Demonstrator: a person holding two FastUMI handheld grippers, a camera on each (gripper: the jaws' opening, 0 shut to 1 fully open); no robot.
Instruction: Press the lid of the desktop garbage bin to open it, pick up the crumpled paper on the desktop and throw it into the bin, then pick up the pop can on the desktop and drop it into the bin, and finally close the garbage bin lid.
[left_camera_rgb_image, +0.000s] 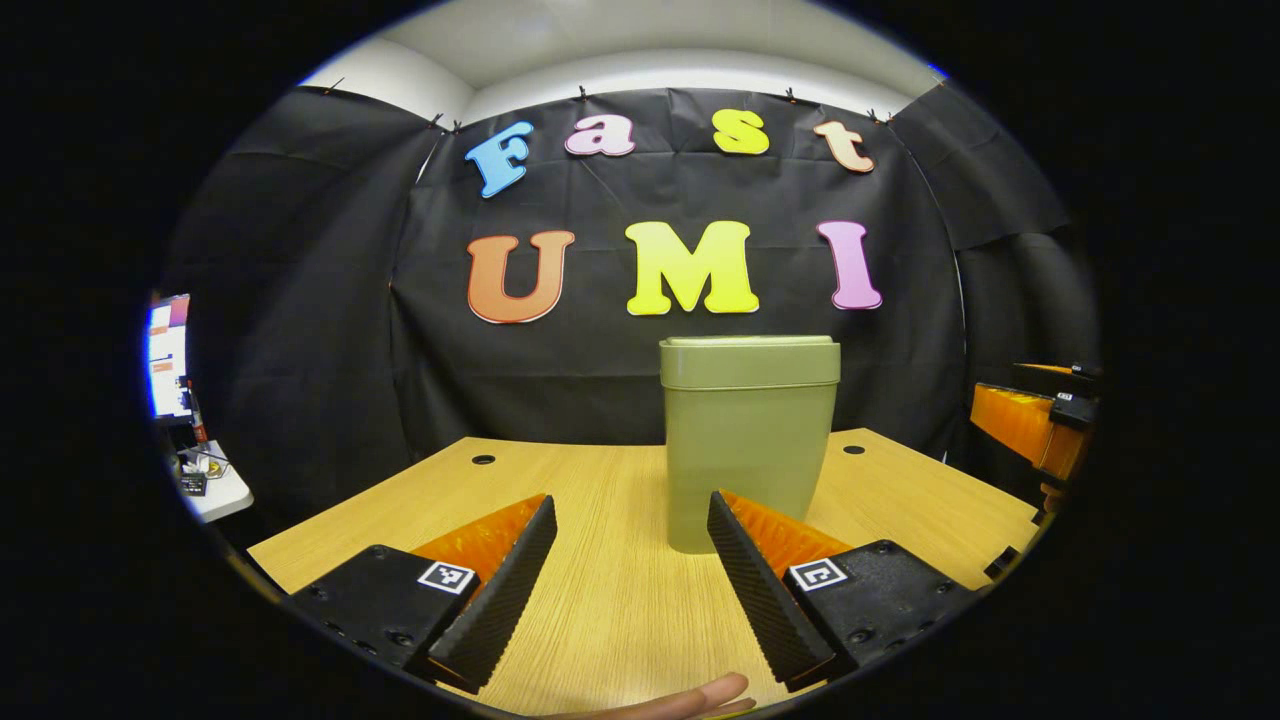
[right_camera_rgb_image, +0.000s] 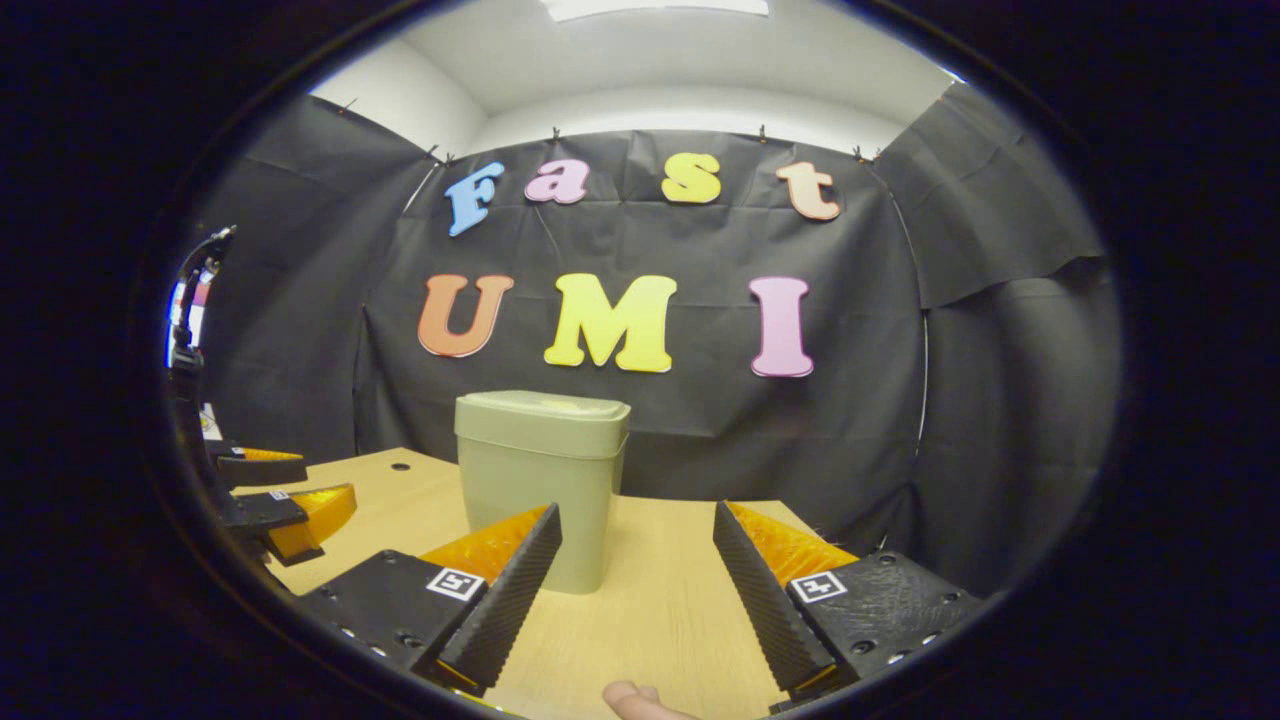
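Left gripper view: smooth olive plastic bin (left_camera_rgb_image: 748, 440) stands upright, lid (left_camera_rgb_image: 750, 362) shut, on wood-grain table (left_camera_rgb_image: 610, 590); left gripper (left_camera_rgb_image: 630, 525) and right gripper (right_camera_rgb_image: 636, 535) both spread wide, empty.

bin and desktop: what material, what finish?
Garbage bin: looks like moulded plastic, olive green, matte to satin; smooth walls, rounded edges, soft sheen on the lid.
Desktop: light wood-grain surface, probably laminate rather than solid wood; even straight grain lines, low gloss, round cable holes. Cannot confirm the core.

Recording booth: black cloth walls (left_camera_rgb_image: 300, 300) (clipped up) around a wooden desk (left_camera_rgb_image: 620, 600).
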